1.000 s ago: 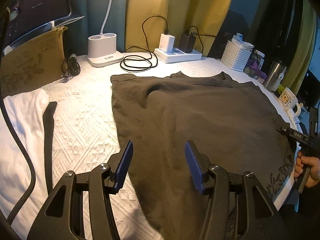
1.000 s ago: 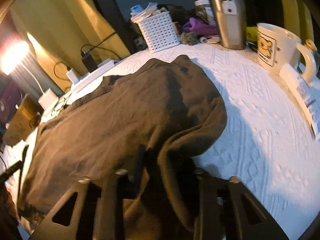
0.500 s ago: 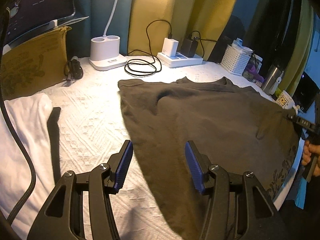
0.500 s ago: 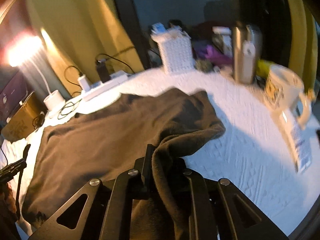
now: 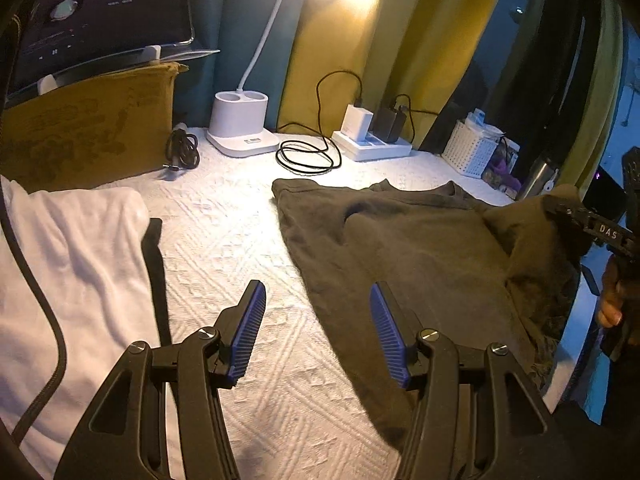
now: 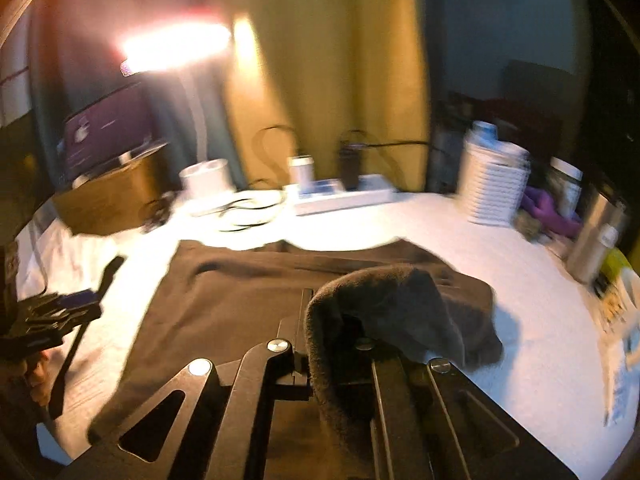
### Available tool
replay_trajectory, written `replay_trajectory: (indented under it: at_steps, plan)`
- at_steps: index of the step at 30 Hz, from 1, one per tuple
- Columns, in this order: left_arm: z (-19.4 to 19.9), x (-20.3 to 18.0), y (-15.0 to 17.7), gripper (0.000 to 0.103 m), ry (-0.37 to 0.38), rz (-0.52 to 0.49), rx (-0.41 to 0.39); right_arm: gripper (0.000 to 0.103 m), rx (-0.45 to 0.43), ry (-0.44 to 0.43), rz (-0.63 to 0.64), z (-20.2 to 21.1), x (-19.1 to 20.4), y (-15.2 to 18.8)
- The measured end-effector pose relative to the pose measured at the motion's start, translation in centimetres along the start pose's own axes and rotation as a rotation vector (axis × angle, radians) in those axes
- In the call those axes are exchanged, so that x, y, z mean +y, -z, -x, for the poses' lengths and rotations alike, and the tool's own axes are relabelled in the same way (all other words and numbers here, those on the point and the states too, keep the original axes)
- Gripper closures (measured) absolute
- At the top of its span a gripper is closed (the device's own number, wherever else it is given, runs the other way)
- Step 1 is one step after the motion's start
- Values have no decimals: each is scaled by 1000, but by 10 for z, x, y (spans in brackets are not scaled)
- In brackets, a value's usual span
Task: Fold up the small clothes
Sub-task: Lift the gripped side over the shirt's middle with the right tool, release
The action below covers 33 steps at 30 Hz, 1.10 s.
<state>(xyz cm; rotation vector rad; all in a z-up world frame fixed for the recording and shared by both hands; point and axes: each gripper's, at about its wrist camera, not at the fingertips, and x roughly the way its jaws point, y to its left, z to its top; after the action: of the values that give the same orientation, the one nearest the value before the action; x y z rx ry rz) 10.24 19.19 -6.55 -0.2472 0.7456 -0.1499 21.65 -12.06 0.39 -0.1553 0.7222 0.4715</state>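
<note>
Right gripper [image 6: 340, 344] jaws just clenched on shirt [image 5: 420, 248] edge, likely mid-fold; left gripper [image 5: 316, 332] released, next grabs near edge.

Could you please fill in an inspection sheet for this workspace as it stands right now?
Surface: white quilted cover, mostly bare at the middle.
Job's things: dark shirt spread flat, one edge lifted; white cloth lies apart on the other side.
Clutter: white basket, steel flask, lamp base, cardboard box.
Grippers: left hand-held gripper open, empty, above the shirt's near edge; right hand-held gripper shut on the lifted shirt edge, having just closed.
Cables: black coil beside the power strip; another bundle by the box.
Surroundings: yellow and teal curtains behind.
</note>
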Motion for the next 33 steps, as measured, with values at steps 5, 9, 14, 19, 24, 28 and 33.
replay_trajectory:
  at_steps: [5,9,14,19,24,28,33]
  plan:
    - [12,7,3,48,6,-7,-19,100,32,-92,85,-15,58,3]
    - [22,15,7,48,5,-3,-34,100,76,-142,139,-30,93,14]
    - [28,20,14,47,4,4,-35,100,161,-207,211,-55,138,38]
    - [31,21,20,47,5,-1,-26,100,259,-196,313,-78,178,69]
    - [31,24,22,46,-4,6,-20,97,256,-161,327,-76,185,74]
    - [30,25,20,46,-19,19,-16,88,259,-207,307,-67,183,75]
    - [27,25,13,46,-59,25,-3,31,230,-346,303,-40,193,78]
